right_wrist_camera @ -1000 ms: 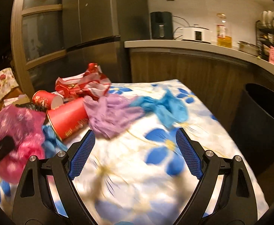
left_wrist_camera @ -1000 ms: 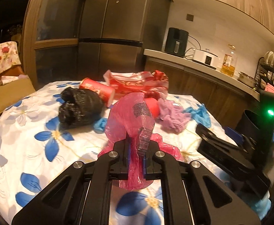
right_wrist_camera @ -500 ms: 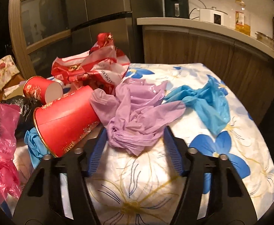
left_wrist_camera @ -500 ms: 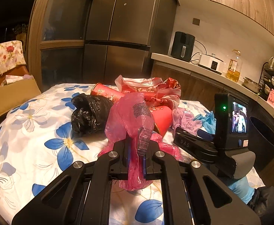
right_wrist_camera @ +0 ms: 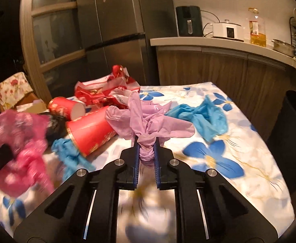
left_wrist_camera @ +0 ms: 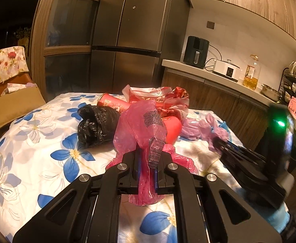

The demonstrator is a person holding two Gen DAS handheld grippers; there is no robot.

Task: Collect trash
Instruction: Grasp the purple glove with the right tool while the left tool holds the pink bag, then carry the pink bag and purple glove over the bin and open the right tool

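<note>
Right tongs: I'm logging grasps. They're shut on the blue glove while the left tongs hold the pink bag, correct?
Not quite. The right wrist view shows the right tongs shut on the purple glove; the blue glove lies untouched on the table. The left tongs do hold the pink bag.

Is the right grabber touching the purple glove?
Touching. In the right wrist view, the right gripper has its blue pads squeezed shut on a bunched part of the purple glove, with no gap on either side.
</note>
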